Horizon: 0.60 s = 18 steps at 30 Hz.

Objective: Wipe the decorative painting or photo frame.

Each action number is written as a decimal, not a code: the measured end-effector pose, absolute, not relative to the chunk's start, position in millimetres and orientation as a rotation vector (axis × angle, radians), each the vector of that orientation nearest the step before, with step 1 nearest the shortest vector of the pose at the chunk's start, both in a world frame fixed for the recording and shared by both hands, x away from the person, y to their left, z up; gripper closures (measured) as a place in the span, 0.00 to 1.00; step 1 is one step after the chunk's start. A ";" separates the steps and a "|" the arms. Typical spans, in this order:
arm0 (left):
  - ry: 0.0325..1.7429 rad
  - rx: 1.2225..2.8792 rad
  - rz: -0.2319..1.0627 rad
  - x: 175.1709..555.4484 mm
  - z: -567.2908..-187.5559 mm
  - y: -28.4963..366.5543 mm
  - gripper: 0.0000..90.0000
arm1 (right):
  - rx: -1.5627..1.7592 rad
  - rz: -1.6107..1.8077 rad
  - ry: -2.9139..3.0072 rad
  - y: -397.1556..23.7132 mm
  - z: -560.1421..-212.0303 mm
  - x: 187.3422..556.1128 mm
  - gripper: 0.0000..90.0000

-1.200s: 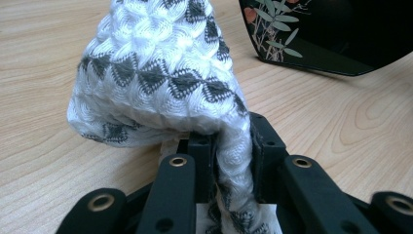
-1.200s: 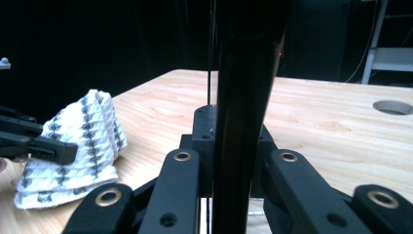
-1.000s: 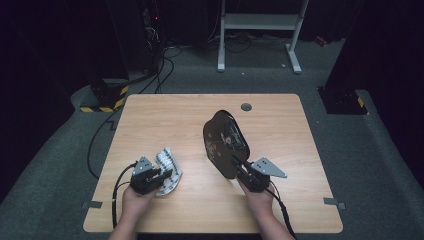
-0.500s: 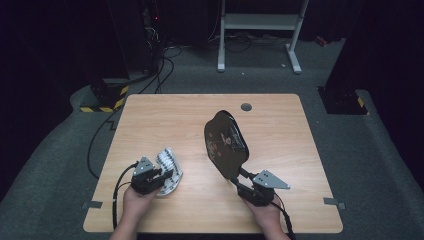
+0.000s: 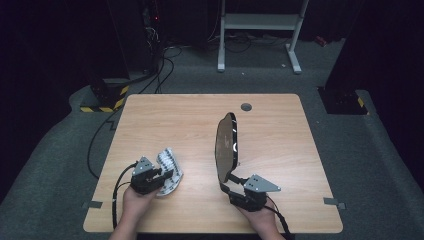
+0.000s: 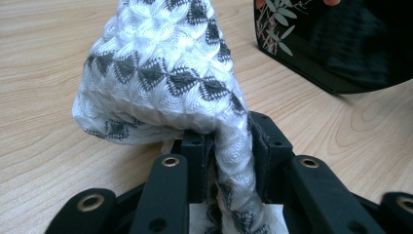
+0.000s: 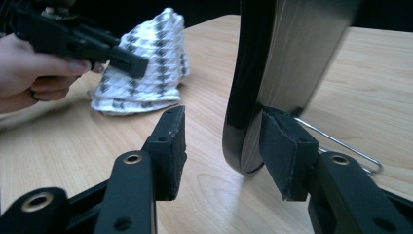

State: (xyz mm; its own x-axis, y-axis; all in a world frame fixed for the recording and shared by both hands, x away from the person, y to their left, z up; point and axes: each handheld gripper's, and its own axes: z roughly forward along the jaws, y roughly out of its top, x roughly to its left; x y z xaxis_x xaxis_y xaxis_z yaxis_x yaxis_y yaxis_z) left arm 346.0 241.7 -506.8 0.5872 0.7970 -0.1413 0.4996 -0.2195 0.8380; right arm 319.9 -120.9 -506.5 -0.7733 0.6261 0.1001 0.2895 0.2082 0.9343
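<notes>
A black glossy oval plate (image 5: 226, 147) with a leaf pattern (image 6: 341, 44) stands on its edge at the table's middle right. My right gripper (image 5: 228, 183) is at its lower rim. The jaws have just been opening. The rim (image 7: 287, 48) sits between them, the left pad clear of it and the right pad close against its back. A thin wire stand (image 7: 341, 146) lies behind the plate. My left gripper (image 6: 226, 151) is shut on a fold of a white and grey knitted cloth (image 6: 160, 73) at the front left (image 5: 168, 167). Its jaws have just been easing open a little.
The wooden table (image 5: 170, 120) has a small round grommet (image 5: 245, 106) near its far edge. Cables and a yellow-black striped block (image 5: 105, 95) lie on the floor at the back left. A white frame (image 5: 260, 22) stands behind the table.
My right gripper has drawn back toward the front edge and its jaws have opened. The plate has swung from showing its face to standing edge-on. The left hand has kept still.
</notes>
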 end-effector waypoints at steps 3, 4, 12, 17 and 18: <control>1.048 1.880 0.404 343.5 -506.6 243.2 0.77 | 0.828 1.577 2.205 -115.2 -506.5 319.3 0.58; 1.050 1.883 0.406 342.1 -506.1 244.2 0.77 | 0.824 1.576 2.210 -113.6 -506.4 319.2 0.58; 1.090 1.873 0.432 331.2 -506.6 256.1 0.77 | 0.778 1.554 2.257 -96.6 -508.1 324.8 0.58; 1.109 1.866 0.440 324.5 -507.3 263.4 0.77 | 0.766 1.535 2.293 -85.5 -509.0 328.6 0.58; 1.114 1.864 0.442 322.7 -507.6 265.1 0.77 | 0.764 1.534 2.297 -83.8 -509.2 329.1 0.58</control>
State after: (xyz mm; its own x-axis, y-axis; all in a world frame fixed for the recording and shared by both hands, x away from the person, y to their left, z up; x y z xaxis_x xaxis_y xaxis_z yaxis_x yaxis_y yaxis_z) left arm 322.7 265.1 -507.6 0.5317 0.8364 -0.1331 0.5178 -0.1967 0.8326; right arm 329.1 -83.8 -509.2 -0.8227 0.5652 0.0611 0.2730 0.2985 0.9145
